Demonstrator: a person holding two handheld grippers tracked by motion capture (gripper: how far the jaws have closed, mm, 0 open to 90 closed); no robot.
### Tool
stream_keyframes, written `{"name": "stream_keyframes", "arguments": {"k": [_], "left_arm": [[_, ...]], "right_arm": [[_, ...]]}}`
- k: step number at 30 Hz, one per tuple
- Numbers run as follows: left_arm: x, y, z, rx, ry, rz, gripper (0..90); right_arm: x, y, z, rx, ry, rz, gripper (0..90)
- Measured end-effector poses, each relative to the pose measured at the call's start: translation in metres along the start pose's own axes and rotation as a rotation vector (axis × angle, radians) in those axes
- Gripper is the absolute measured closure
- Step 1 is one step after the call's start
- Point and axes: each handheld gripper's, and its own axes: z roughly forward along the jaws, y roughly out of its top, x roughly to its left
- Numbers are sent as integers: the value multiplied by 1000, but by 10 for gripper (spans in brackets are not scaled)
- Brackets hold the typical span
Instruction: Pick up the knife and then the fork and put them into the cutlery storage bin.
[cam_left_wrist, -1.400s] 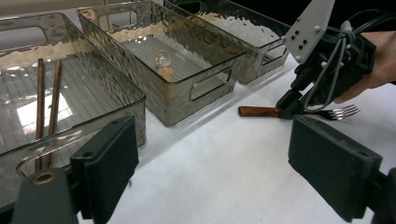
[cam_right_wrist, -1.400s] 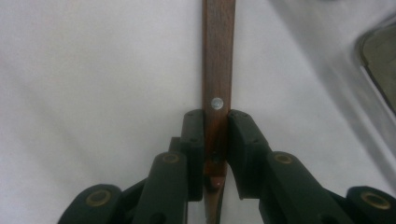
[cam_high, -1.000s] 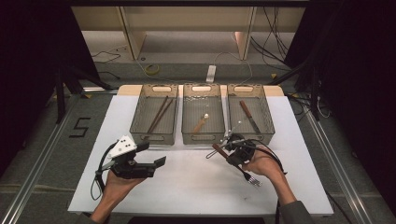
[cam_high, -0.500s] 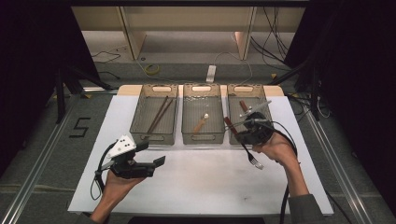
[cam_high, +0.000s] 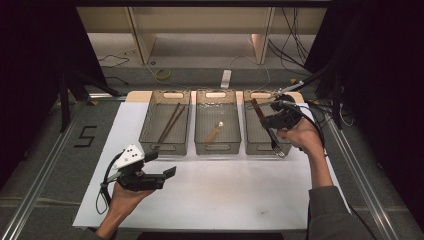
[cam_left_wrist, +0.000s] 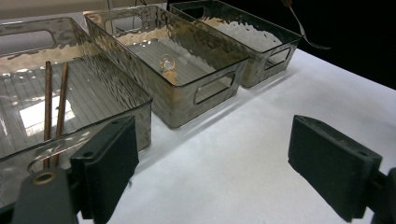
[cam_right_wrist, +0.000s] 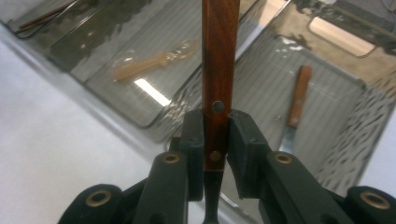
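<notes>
From the high view, your right gripper is pinching the wooden-handled fork above the right-hand bin, handle slanting up and away from you, tines hanging down past that bin's near rim. Your left gripper waits with its jaws spread, over the white mat in front of the left bin, holding nothing. Over to the left gripper view: between those two wide black pads you look at bare mat, and far off, beyond the right-hand bin's outer corner, the fork's tines dangle in the air. Now the right gripper view: the pads are clamped on the rivets of the fork's handle, and below it, inside the right-hand bin, lies a wooden-handled knife; the spoon sits one bin over. To land this well, I'd judge you should bring the tines in over the right-hand bin's floor first, level the fork alongside that knife, sink it low, and only then let go, so nothing bounces or catches the rim.
</notes>
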Motion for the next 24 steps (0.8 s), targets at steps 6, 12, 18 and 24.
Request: {"name": "stream_keyframes", "arguments": {"k": [6, 12, 18, 24], "left_arm": [[0, 0, 0, -7, 2, -6, 156], [0, 0, 0, -4, -1, -1, 156], [0, 0, -1, -9, 2, -8, 157], [-1, 0, -1, -11, 1, -4, 157]], "right_arm": [[-11, 16, 2, -1, -27, 17, 773], [-18, 30, 2, 4, -52, 31, 773], [-27, 39, 4, -2, -71, 56, 773], [-36, 43, 14, -1, -80, 86, 773]]}}
